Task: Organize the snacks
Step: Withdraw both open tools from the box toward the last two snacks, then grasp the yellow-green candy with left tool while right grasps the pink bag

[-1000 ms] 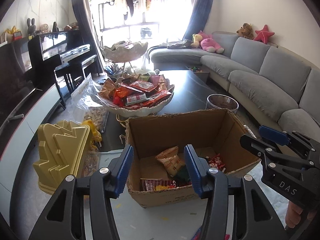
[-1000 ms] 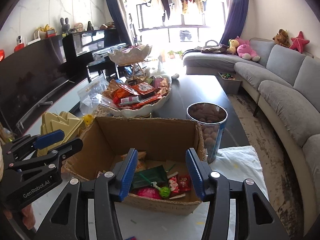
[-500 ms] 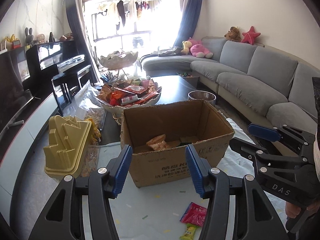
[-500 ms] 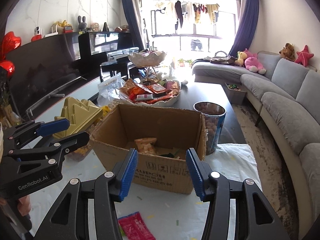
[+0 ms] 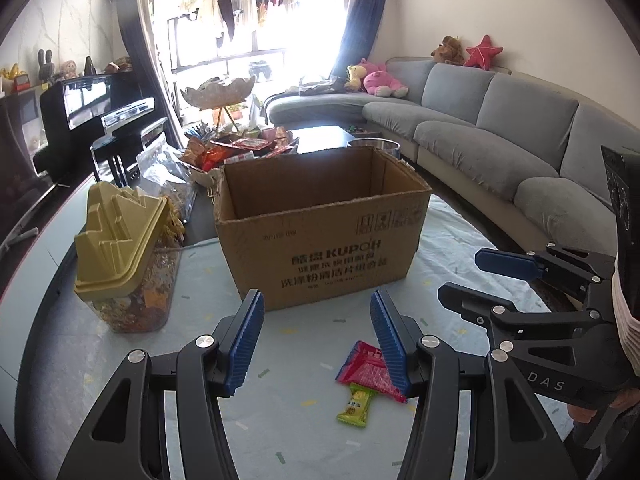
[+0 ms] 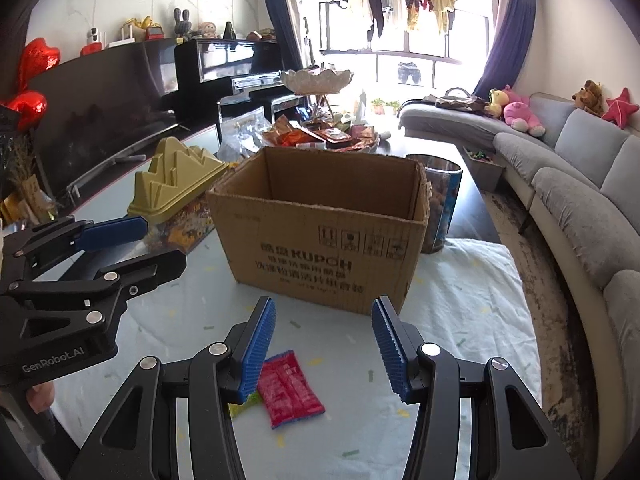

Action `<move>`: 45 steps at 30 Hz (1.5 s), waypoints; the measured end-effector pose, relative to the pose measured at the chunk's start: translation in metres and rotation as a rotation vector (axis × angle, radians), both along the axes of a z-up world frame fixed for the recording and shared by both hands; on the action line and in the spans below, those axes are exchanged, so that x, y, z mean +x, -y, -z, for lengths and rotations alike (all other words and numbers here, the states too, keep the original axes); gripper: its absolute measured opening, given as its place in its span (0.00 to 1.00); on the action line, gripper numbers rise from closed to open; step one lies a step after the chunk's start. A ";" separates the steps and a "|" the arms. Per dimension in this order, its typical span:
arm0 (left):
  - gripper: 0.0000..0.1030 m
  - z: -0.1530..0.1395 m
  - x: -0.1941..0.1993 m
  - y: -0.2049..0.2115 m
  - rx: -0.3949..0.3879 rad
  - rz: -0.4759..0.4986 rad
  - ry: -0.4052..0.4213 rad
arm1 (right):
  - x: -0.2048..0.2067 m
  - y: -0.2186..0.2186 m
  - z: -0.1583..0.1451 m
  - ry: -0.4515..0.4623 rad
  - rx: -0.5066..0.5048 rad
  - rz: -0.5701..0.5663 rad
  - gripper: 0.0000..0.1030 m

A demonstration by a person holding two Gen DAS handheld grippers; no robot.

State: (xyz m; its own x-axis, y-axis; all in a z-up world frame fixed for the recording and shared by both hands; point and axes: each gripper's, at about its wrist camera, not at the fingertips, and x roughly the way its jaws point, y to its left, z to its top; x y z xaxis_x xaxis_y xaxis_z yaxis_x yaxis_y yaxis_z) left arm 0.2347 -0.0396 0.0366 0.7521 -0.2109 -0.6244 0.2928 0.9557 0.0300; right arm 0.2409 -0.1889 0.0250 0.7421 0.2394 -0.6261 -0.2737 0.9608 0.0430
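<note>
Both grippers are hovering over the pale cloth (image 5: 460,248) with nothing in them: the left gripper (image 5: 317,340) has its blue pads parted a moderate way, and the right gripper (image 6: 323,344) is parted about the same, also empty. Right under them on the cloth lies a pink snack packet (image 6: 290,394) with a small yellow-green packet (image 5: 354,406) touching its edge, both outside the box. Just behind sits the open cardboard box (image 5: 320,236), upright; can't see what's inside from here. Beside it there's a clear container with a yellow lid (image 5: 116,240), and on the other side a tin of round snacks (image 6: 438,204). Further back, a bowl piled with snack packs (image 6: 324,140).
</note>
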 end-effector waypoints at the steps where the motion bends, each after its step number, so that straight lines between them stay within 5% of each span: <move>1: 0.53 0.005 -0.002 0.001 -0.001 0.006 -0.008 | -0.003 0.000 0.004 -0.008 -0.001 -0.001 0.50; 20: 0.47 0.102 -0.009 0.012 -0.012 0.083 -0.228 | -0.028 0.005 0.075 -0.165 -0.039 0.011 0.50; 45: 0.22 0.142 0.014 0.017 -0.039 0.095 -0.314 | -0.010 -0.004 0.104 -0.258 -0.064 -0.011 0.50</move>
